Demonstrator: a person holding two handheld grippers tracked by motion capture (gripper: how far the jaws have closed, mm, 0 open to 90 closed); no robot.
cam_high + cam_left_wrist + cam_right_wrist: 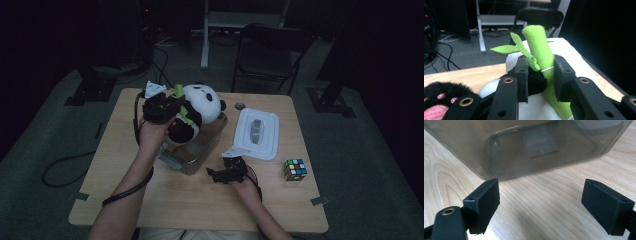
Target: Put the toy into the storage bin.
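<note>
A black-and-white plush panda [197, 107] with a green bamboo stalk [540, 57] hangs over the clear plastic bin [200, 150] near the table's middle. My left gripper [167, 107] is shut on the panda [564, 50], its jaws pinching the bamboo stalk and a black paw. A black foot with pink pads [439, 100] shows at lower left in the left gripper view. My right gripper [225, 175] rests open on the wood just in front of the bin [536, 147], nothing between its fingers [482, 202].
The bin's white lid [257, 132] lies flat to the right of the bin. A Rubik's cube [294, 169] sits near the table's right edge. A dark chair [270, 50] and a desk leg stand beyond the far edge.
</note>
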